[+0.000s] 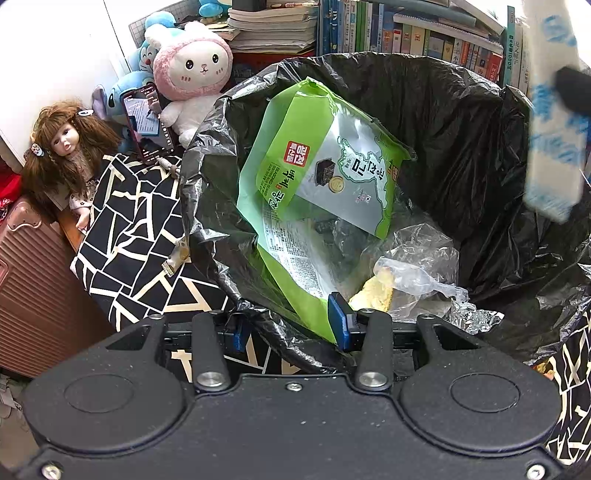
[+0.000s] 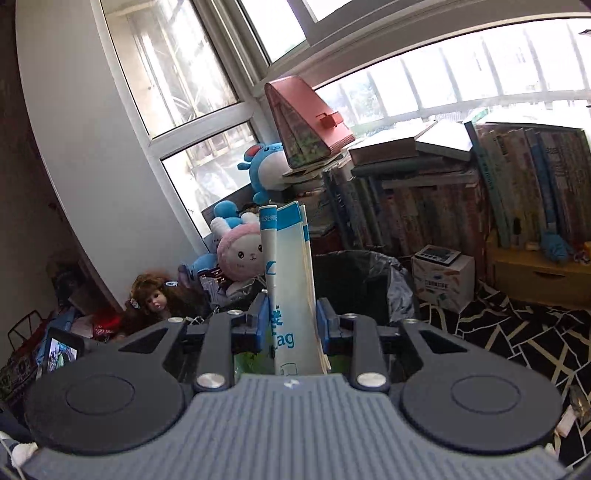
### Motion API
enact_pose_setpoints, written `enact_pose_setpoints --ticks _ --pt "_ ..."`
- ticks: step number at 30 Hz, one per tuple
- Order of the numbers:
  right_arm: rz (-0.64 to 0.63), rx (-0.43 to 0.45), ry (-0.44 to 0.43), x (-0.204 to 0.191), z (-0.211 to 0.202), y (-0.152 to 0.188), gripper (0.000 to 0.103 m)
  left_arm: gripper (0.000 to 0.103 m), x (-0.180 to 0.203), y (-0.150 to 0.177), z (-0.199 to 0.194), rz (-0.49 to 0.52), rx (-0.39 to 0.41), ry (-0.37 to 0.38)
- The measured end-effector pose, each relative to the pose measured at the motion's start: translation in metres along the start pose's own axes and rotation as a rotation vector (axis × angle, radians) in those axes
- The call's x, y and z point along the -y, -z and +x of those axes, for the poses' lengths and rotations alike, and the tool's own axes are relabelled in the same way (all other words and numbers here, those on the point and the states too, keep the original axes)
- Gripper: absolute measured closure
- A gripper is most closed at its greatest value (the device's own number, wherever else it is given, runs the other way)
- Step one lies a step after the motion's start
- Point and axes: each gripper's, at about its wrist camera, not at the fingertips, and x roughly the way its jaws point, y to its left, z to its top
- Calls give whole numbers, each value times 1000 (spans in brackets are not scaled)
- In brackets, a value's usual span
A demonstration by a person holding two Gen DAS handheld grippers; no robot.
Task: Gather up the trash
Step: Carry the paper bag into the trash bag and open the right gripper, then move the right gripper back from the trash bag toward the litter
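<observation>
A black trash bag stands open below me. Inside lie a green seaweed snack packet, crumpled clear plastic, a yellow scrap and foil. My left gripper is shut on the bag's near rim, one blue pad outside and one inside; the green packet's corner lies there too. My right gripper is shut on a folded white-and-blue paper packet, held upright in front of the trash bag. In the left wrist view that packet hangs blurred above the bag's right rim.
A doll, a pink plush rabbit and a phone sit left of the bag on a black-and-white patterned cloth. Books line the back. A pink suitcase stands at far left, a white box right of the bag.
</observation>
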Motion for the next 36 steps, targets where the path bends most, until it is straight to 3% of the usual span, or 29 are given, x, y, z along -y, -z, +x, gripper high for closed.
enact_pose_setpoints --ticks 3,4,5,8,12,17,22,30,36 --pt "3 -37 0 -2 8 9 58 62 0 0 0 0 0 0" --pt "3 -43 4 -2 11 10 44 62 0 0 1 0 0 0" --pt "4 -45 8 -2 11 12 36 62 0 0 1 0 0 0" --pt "13 -38 1 0 7 13 27 62 0 0 1 0 -2 2" --pt "15 -7 56 6 -6 12 26 62 2 1 3 1 -2 2" --pt "-18 52 228 17 -28 13 23 62 1 1 5 -3 -6 5" --pt "18 26 377 57 -42 26 20 62 0 0 5 -3 -6 6" --pt "179 -143 605 147 -52 76 20 62 0 0 5 -3 -7 5" --pt "244 -323 633 167 -44 132 20 62 -1 0 5 -2 -9 3"
